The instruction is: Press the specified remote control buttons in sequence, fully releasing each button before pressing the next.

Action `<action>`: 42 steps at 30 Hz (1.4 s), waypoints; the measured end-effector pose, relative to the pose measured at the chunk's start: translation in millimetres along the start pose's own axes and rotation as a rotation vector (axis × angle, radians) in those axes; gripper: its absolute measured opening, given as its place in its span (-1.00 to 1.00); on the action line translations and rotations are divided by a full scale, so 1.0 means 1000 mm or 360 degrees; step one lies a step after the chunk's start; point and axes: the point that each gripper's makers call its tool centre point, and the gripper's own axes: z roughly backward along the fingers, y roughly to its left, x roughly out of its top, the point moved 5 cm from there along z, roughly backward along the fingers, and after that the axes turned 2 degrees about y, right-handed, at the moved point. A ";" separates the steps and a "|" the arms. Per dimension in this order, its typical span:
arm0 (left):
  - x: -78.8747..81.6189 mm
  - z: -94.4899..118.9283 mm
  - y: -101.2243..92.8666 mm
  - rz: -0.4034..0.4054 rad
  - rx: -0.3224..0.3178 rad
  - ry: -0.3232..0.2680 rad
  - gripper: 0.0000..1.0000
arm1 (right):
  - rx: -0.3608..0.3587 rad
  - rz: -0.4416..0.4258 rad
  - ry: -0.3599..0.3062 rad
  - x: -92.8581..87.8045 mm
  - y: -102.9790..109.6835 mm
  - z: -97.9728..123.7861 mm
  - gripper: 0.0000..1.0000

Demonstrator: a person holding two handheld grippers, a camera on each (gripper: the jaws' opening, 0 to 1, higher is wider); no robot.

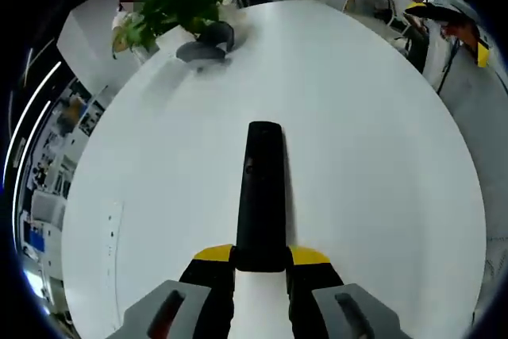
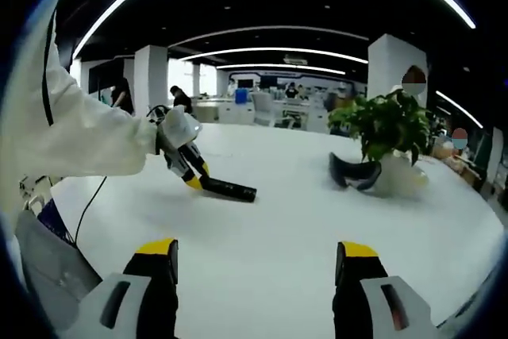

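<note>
While the black remote control rests on the white surface, the left gripper has its 2 yellow-tipped fingers clenched on the near end of it. From the right gripper view, the remote points across the surface and looks a bit tilted, with the left gripper gripping its end. A person's white sleeve reaches in behind that gripper.

The right gripper hovers well apart from the remote, and its 2 fingers are spread wide with nothing between them.

A potted plant stands far across the surface, with a dark curved thing just beside it.

I think the pressing has not begun. To do it well, hold the remote steady, bring 1 right finger down on 1 button, then lift fully off. The buttons are too small to tell apart, so go slowly.
</note>
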 end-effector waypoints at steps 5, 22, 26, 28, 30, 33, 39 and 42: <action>-0.003 -0.006 0.016 0.0007 -0.0009 0.0027 -0.53 | -0.0006 0.0003 0.0015 -0.001 -0.001 -0.001 0.60; 0.001 -0.020 0.034 -0.0067 -0.0039 0.0077 -0.52 | -0.0022 0.0020 0.0049 -0.004 -0.002 -0.004 0.59; 0.000 -0.021 0.035 -0.0003 -0.0031 0.0062 -0.49 | -0.0014 0.0036 0.0055 -0.005 -0.001 -0.005 0.58; 0.000 -0.020 0.036 0.0008 0.0013 0.0065 -0.44 | -0.0026 0.0055 0.0053 -0.004 -0.001 -0.004 0.56; 0.000 -0.019 0.037 0.0031 0.0060 0.0078 -0.36 | -0.0021 0.0049 0.0039 -0.003 -0.001 -0.003 0.57; 0.000 -0.018 0.040 0.0139 0.0157 0.0088 -0.16 | -0.0022 0.0053 0.0030 -0.003 0.000 -0.003 0.59; -0.005 -0.014 0.027 0.0399 0.0210 -0.0025 0.37 | -0.0028 0.0063 -0.0002 0.000 0.000 -0.001 0.59; -0.008 -0.002 0.021 0.0556 0.0248 -0.0066 0.42 | -0.0032 0.0059 -0.0007 0.000 -0.001 -0.001 0.60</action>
